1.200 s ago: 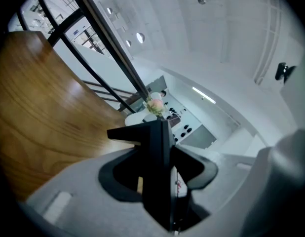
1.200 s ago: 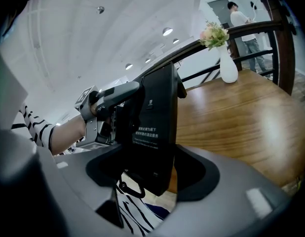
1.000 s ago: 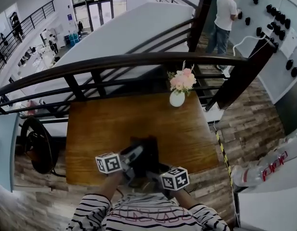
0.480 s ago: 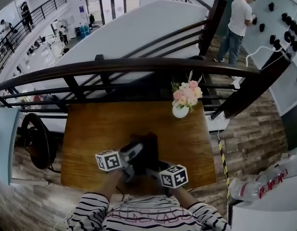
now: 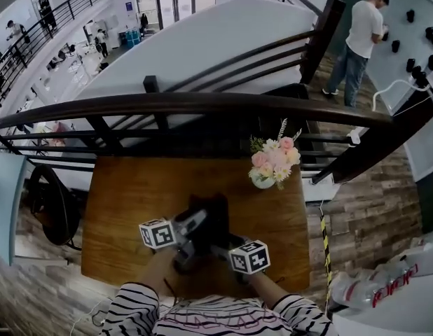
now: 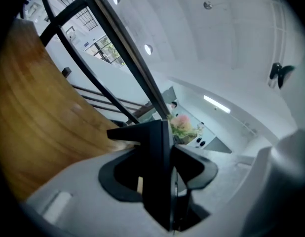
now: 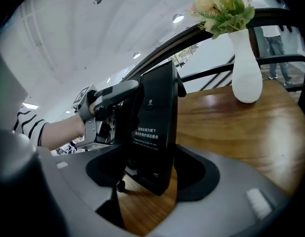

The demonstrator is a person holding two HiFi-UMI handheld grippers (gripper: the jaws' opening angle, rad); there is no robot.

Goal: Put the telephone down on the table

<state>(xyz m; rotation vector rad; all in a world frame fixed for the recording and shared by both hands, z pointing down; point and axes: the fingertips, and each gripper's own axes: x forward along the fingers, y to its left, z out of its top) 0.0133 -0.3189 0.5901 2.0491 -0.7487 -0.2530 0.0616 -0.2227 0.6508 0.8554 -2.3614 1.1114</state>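
head view, telephone (image 5: 215,212) gripped btwn left gripper (image 5: 201,224) & right gripper (image 5: 221,248), over table (image 5: 132,194)

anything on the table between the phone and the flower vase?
Nothing. The right gripper view shows only bare table between the phone and the vase; the head view agrees.

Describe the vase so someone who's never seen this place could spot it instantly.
Look at the wooden table against the dark railing. Near its far right corner stands a white vase of pink flowers. It is pale and rounded, unlike the flat black telephone nearby.
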